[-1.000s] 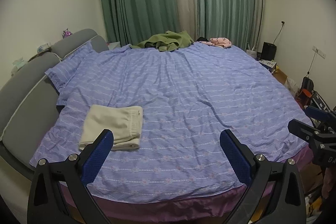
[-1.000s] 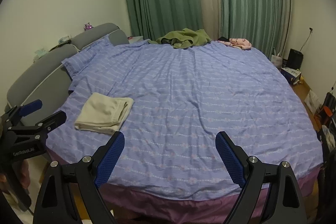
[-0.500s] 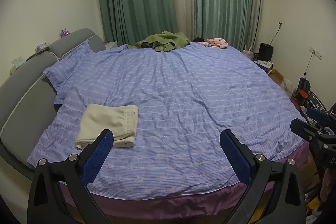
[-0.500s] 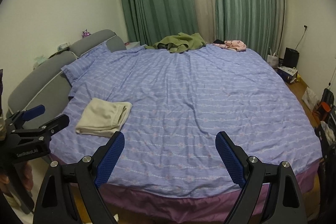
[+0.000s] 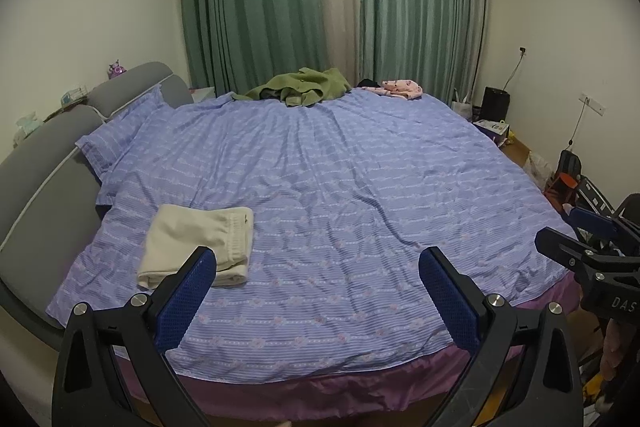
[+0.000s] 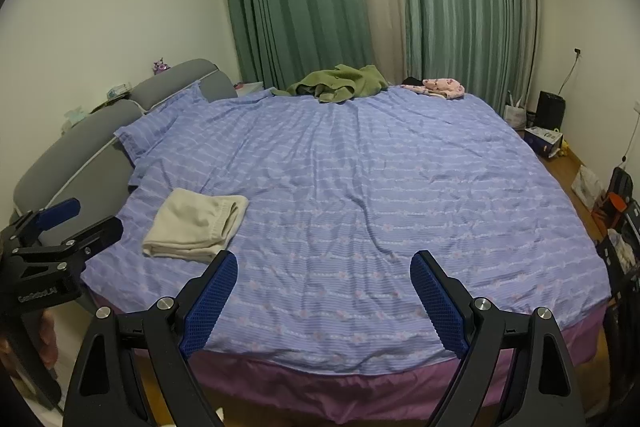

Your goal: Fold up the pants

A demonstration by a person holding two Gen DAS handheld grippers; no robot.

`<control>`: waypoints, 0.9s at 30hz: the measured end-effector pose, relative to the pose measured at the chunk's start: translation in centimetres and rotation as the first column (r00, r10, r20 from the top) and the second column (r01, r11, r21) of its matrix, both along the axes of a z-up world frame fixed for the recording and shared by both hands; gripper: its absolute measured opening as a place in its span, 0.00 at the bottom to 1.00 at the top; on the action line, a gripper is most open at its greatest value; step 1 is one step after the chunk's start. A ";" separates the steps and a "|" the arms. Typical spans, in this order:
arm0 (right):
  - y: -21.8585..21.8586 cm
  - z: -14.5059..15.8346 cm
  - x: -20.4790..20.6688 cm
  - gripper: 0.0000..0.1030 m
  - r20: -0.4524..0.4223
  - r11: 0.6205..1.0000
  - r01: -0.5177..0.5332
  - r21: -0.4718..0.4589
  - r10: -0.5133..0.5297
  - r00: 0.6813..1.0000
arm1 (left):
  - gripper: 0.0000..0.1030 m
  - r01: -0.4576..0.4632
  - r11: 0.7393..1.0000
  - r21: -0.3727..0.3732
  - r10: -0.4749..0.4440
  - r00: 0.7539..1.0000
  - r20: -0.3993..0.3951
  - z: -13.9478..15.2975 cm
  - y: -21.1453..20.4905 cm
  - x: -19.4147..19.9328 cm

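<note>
Clearly, both of my tongs stand wide and carry nothing: the left gripper [image 5: 318, 267] and the right gripper [image 6: 324, 271] hang off the near edge of the bed, well apart from the cloth. The cream, soft-knit pants [image 5: 198, 245] lie as a compact folded rectangle on the lilac striped duvet [image 5: 340, 195], toward the grey padded headboard [image 5: 44, 163], waistband edge facing the middle of the bed. I judge the folding as good as done.

What worries me is meddling: if I reach in again, a blue pad could snag the top layer and drag the stack open, since loose knit slides easily on a wrinkled cover.

Hard to read: how many layers the stack has, and whether the underside lies flat. In the left view my own finger hides the pile's near corner. An olive green crumpled garment [image 6: 340, 83] and a pink patterned cloth [image 6: 444, 87] sit at the far edge; what they are I cannot tell.
</note>
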State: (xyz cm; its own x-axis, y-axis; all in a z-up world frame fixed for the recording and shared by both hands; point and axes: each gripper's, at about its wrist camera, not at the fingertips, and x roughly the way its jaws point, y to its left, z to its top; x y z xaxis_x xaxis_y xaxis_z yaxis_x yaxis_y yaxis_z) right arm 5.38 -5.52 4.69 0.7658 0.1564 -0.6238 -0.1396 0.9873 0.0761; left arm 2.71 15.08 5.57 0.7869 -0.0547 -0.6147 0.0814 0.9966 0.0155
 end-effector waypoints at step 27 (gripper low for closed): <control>-0.9 0.2 -0.5 0.86 -0.012 1.000 0.014 0.003 -0.014 1.000 | 1.00 -0.006 1.000 -0.001 0.006 1.000 0.001 0.2 -0.7 -0.7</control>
State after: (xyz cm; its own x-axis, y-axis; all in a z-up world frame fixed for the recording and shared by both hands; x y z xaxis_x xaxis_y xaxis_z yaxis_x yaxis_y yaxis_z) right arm 4.92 -6.39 4.93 0.7604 0.1479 -0.6324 -0.1250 0.9889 0.0810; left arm 2.03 14.37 5.81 0.7876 -0.0504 -0.6142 0.0752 0.9971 0.0146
